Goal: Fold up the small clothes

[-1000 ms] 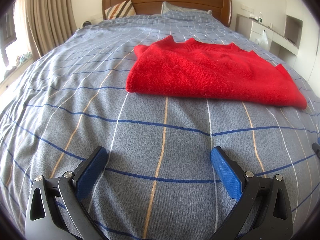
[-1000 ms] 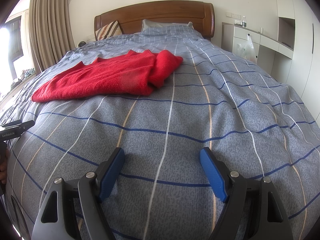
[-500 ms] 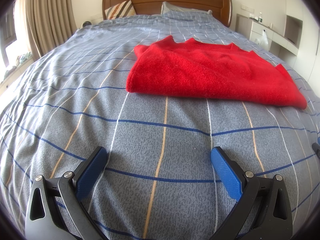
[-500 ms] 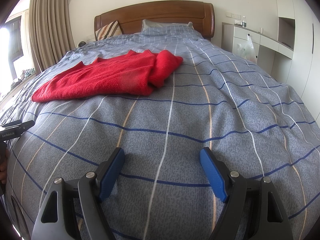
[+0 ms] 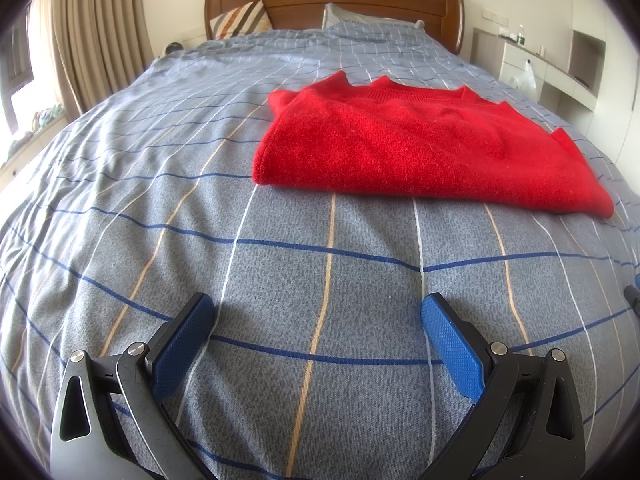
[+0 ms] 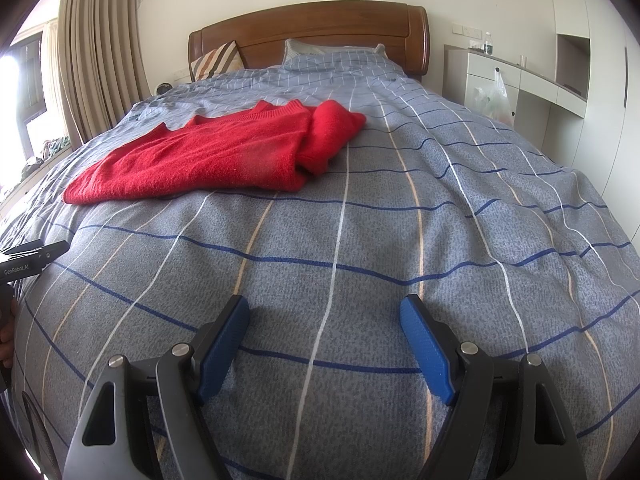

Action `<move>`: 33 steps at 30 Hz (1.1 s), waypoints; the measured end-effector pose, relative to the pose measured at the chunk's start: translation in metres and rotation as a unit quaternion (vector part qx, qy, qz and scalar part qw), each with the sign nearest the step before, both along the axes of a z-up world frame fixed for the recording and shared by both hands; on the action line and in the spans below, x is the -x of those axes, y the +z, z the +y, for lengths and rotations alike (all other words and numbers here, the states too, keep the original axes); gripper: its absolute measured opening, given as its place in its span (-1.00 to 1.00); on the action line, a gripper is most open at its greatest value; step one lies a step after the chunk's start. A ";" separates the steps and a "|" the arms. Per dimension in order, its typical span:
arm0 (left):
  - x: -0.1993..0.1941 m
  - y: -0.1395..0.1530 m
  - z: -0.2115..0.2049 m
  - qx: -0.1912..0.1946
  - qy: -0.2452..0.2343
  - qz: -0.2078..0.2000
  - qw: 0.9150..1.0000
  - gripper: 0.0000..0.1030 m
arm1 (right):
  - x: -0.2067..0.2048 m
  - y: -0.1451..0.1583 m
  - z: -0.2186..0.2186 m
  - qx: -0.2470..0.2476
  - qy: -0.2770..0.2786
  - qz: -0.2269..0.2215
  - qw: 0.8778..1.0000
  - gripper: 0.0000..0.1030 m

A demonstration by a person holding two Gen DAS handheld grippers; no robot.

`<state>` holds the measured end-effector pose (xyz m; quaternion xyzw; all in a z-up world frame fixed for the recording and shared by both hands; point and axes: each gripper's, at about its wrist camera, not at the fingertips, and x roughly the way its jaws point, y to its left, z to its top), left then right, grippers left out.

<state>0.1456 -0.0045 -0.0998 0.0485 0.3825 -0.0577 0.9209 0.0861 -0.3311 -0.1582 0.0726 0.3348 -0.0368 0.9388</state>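
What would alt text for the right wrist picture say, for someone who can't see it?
A red knitted sweater lies partly folded on a bed's grey-blue checked duvet. In the foreground the right hand-held gripper hovers open over bare duvet, short of the sweater, holding nothing. A wooden headboard stands behind.

**Cloth, wood and plastic**

The red sweater [image 5: 404,148] at upper right of the left view is fuzzy, matt knit. The duvet [image 5: 320,280] is matt woven cloth. The headboard [image 6: 320,28] is glossy wood. Gripper pads [image 6: 424,352] are textured blue plastic on matt black arms with shiny metal pins.
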 end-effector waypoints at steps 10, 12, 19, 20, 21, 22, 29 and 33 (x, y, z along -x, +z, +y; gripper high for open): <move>0.038 0.038 0.047 0.065 -0.032 0.042 0.996 0.98 | -0.036 0.042 -0.052 -0.210 0.034 0.081 0.974 0.55; 0.044 0.039 0.056 0.075 -0.024 0.038 0.996 0.97 | -0.060 0.053 -0.062 -0.250 0.029 0.070 0.965 0.55; 0.048 0.020 0.078 0.088 -0.007 0.026 0.996 0.97 | -0.172 0.031 -0.077 -0.296 -0.022 0.108 0.949 0.54; 0.051 0.016 0.080 0.085 -0.008 0.022 0.996 0.97 | -0.183 0.022 -0.076 -0.319 -0.018 0.120 0.940 0.47; 0.055 0.013 0.080 0.081 -0.012 0.017 0.997 0.97 | -0.190 0.017 -0.072 -0.333 -0.016 0.130 0.934 0.10; 0.057 0.011 0.080 0.075 -0.017 0.011 0.997 0.97 | -0.195 0.016 -0.066 -0.335 -0.012 0.136 0.932 -0.70; 0.051 0.010 0.078 0.076 -0.023 0.003 0.997 0.98 | -0.224 0.114 0.033 -0.274 0.067 0.088 0.955 -0.82; 0.051 0.011 0.083 0.080 -0.021 0.001 0.997 0.98 | -0.264 0.144 0.131 -0.226 0.139 0.099 0.959 -0.82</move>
